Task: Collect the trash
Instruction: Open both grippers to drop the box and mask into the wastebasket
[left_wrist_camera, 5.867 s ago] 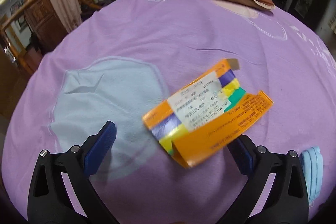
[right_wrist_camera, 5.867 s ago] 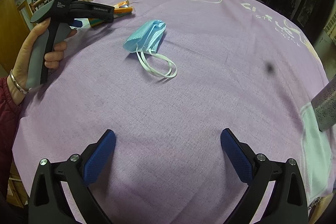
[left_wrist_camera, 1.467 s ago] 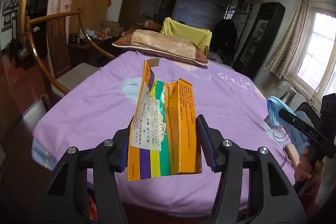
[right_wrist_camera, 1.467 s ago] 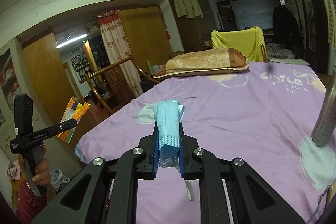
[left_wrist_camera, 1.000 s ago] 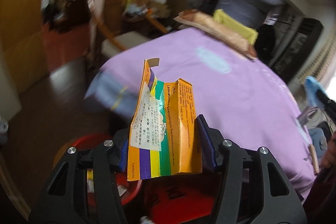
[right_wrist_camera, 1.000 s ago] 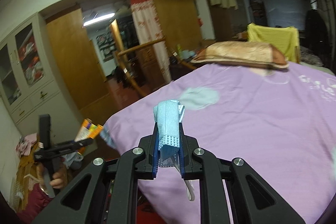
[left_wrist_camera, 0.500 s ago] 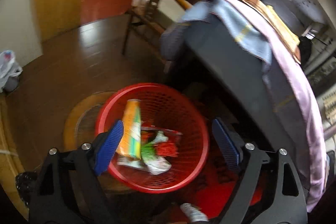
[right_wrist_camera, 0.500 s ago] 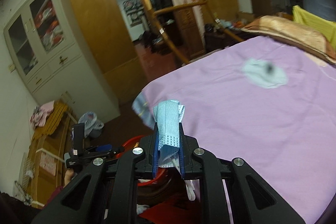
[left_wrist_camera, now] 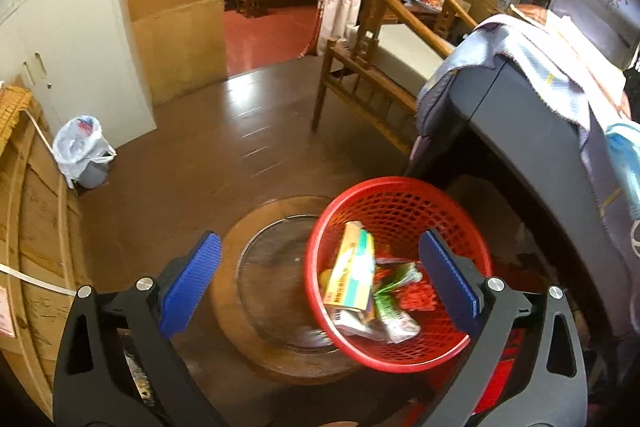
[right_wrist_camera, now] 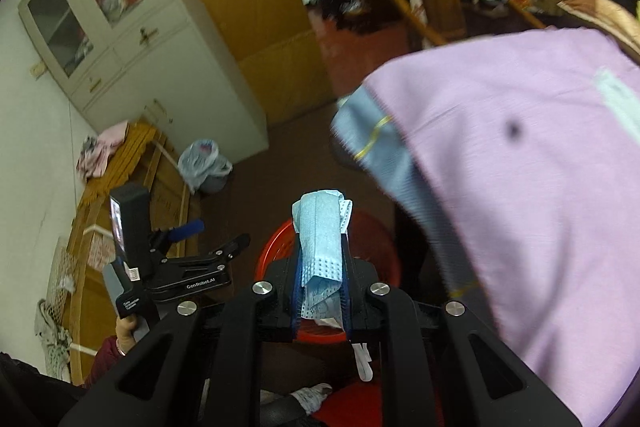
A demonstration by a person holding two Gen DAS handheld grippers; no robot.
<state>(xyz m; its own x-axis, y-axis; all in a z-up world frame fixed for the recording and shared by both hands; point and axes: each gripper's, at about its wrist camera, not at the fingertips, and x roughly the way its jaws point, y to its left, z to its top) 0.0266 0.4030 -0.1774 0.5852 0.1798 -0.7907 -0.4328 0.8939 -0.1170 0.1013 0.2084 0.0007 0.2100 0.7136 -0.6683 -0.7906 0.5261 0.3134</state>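
Red plastic mesh of the round waste basket (left_wrist_camera: 394, 189) sits below and between my left gripper (left_wrist_camera: 320, 277) fingers, whose blue pads stand wide apart with nothing between them. Inside the basket, just ahead of my right-hand pad, lies the flattened orange and yellow cardboard carton (left_wrist_camera: 352, 271) among a few crumpled green and red wrappers (left_wrist_camera: 400, 291). My right gripper (right_wrist_camera: 320, 279) has its fingers pressed together on the folded pale blue face mask (right_wrist_camera: 320, 235), which stands up out of the pads while a white ear loop (right_wrist_camera: 363, 361) dangles beneath them. Past my right fingertips, only a slice of that same red rim (right_wrist_camera: 272, 247) shows, so I judge the mask is close to over the basket but perhaps nearer its edge than its middle. The risk I see is opening too soon: a light mask could drift or catch the rim and slide to the brown floor (left_wrist_camera: 192, 155). The hanging loop could also snag on a pad and leave the mask clinging after I let go. The purple sheet of the bed (right_wrist_camera: 520, 167) hangs close on the right of my fingers, and brushing it could knock my aim.
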